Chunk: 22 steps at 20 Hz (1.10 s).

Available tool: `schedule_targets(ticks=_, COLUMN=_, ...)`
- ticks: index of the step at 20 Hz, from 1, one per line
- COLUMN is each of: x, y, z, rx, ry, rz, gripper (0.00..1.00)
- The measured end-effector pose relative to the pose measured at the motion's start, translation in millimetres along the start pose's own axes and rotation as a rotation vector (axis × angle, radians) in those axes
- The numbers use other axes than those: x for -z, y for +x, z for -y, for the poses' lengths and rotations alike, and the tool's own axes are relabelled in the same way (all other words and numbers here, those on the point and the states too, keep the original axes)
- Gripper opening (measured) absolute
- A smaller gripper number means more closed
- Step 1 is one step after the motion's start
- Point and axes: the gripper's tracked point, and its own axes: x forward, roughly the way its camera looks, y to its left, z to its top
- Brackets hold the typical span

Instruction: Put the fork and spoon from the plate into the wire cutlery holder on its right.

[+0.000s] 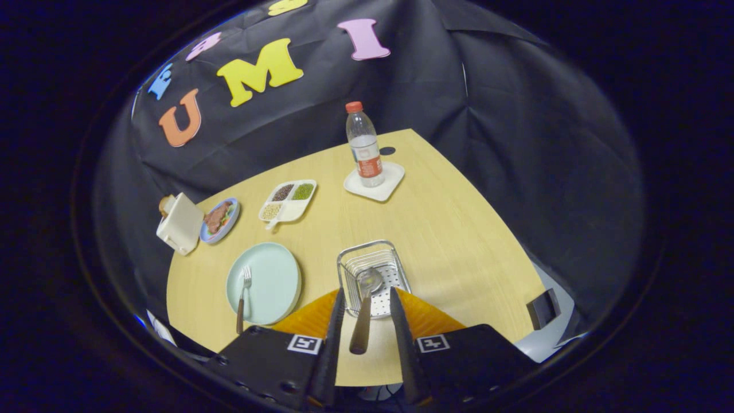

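Far left: white box-like container [179, 223] at the table edge, touching a small blue plate of food [219, 220]. Then a divided tray of grains [288, 201].

Pale green plate [265, 282] sits left of the holder. Fork [243, 298] is on it, tines up-table, brown handle hanging over the near rim. Not yet moved.

Gripper [367, 321]: fingers parted to a moderate gap, spoon [365, 310] between them. Handle points back toward the camera, bowl is over or in the wire cutlery holder [373, 277] just ahead of the fingertips. Handle looks clear of both pads, gaps visible either side, so probably let go. Can't tell if the bowl is resting on the holder floor or mid-drop.

Further right and back: water bottle [364, 146] on a white coaster [375, 182], well clear. Small black block [543, 308] at the table's right edge.

Risks, my read:
- Spoon lies slanted with the handle over the near rim; snag it on retreat and it levers out, or the light holder tips.
- Fork handle overhangs the plate; a low sweep left could knock it off or slide the plate.
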Motion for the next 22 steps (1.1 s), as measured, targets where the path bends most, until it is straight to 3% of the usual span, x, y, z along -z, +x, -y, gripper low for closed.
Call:
schedule_targets(ticks=4, x=-10, y=-10, z=-9, rx=0.006, ry=-0.012, rz=0.073, gripper=0.69)
schedule_targets(ticks=12, x=-20, y=-31, z=-50, rx=0.029, ry=-0.126, rz=0.223, gripper=0.9)
schedule_targets(ticks=17, x=-19, y=-36, z=-82, rx=0.034, ry=-0.175, rz=0.327, gripper=0.98)
schedule_targets(ticks=22, x=-7, y=-24, z=-119, rx=-0.012, ry=-0.188, rz=0.332, gripper=0.96)
